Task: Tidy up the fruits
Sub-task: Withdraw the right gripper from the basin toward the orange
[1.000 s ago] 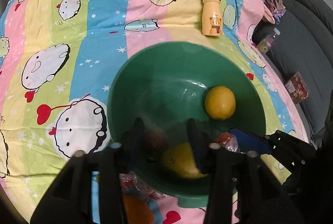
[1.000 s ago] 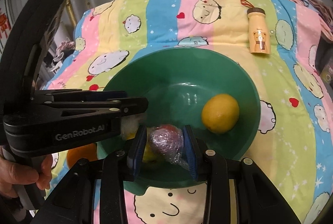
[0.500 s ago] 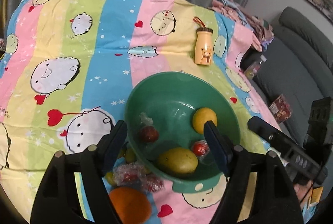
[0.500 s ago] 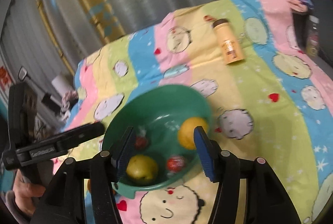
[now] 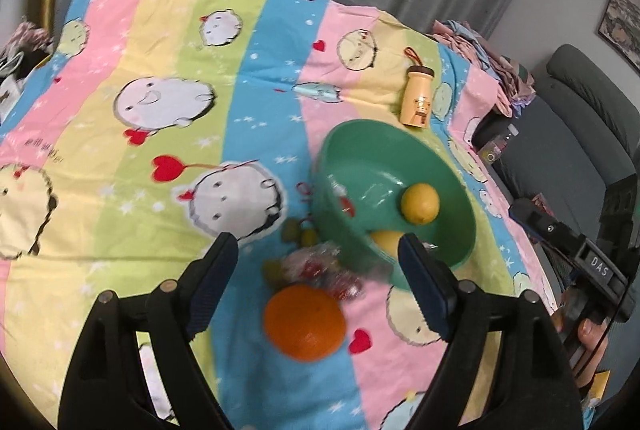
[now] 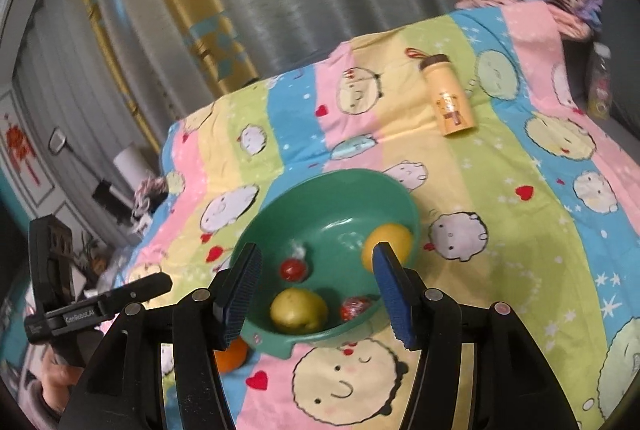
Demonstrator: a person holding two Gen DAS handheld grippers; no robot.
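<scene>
A green bowl (image 5: 372, 162) (image 6: 340, 198) stands on the striped cartoon bedspread. It holds a lemon (image 5: 420, 204) (image 6: 390, 240), a yellow-green fruit (image 6: 298, 310) and two wrapped red fruits (image 6: 294, 269) (image 6: 356, 308). Left of the bowl lie an orange (image 5: 304, 322), a blurred heap of wrapped red fruits (image 5: 328, 274) and small green fruits (image 5: 296, 232). My left gripper (image 5: 316, 256) hovers above that heap; its jaws are opening with nothing between them. My right gripper (image 6: 316, 262) hangs open above the bowl's near side, empty.
A yellow bear bottle (image 5: 418, 102) (image 6: 450, 102) lies beyond the bowl. Folded clothes (image 5: 484, 46) sit at the bed's far right corner, a grey sofa (image 5: 580, 134) beyond. A hand holds the other gripper's handle (image 6: 92, 306) at the left.
The right gripper let go of a wrapped red fruit, which now lies in the bowl. Both grippers opened and drew back and up; the left swung left over the loose fruit.
</scene>
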